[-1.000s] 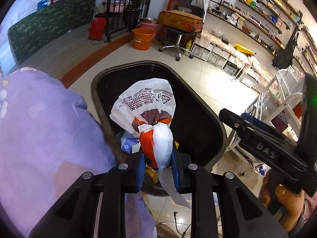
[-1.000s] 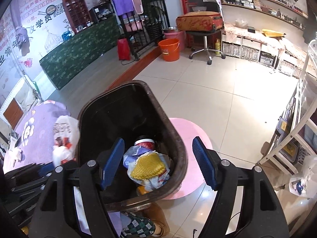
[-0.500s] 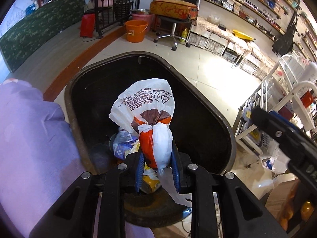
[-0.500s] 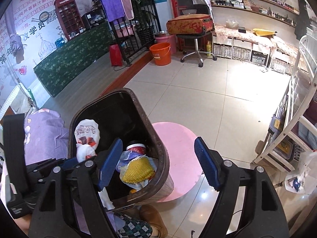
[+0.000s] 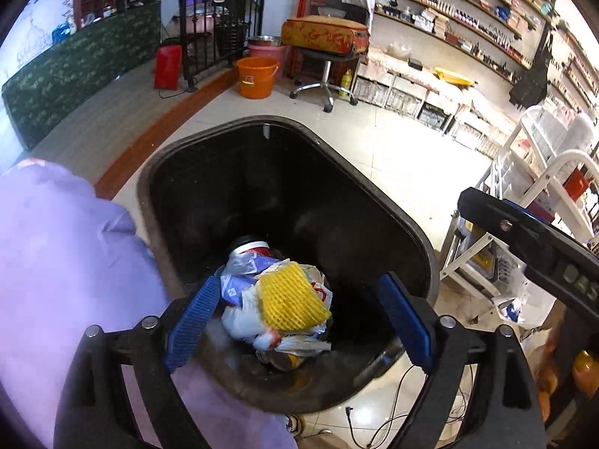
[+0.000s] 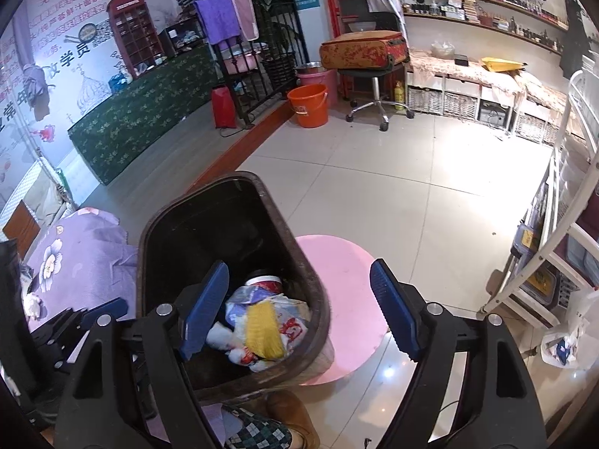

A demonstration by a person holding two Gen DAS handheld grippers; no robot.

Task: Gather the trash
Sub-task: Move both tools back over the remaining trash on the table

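Left gripper (image 5: 299, 318) hung over bin (image 5: 419, 232), jaws spread, empty. Trash (image 5: 277, 299) lay heaped on bin floor, straight below and between left jaws. Right gripper (image 6: 299, 314) beside, jaws also spread, nothing held; left nearer heap.

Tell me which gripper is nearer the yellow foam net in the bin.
Left. The left gripper hangs open right over the yellow foam net inside the bin. The right gripper, also open, straddles the bin's rim, farther back.
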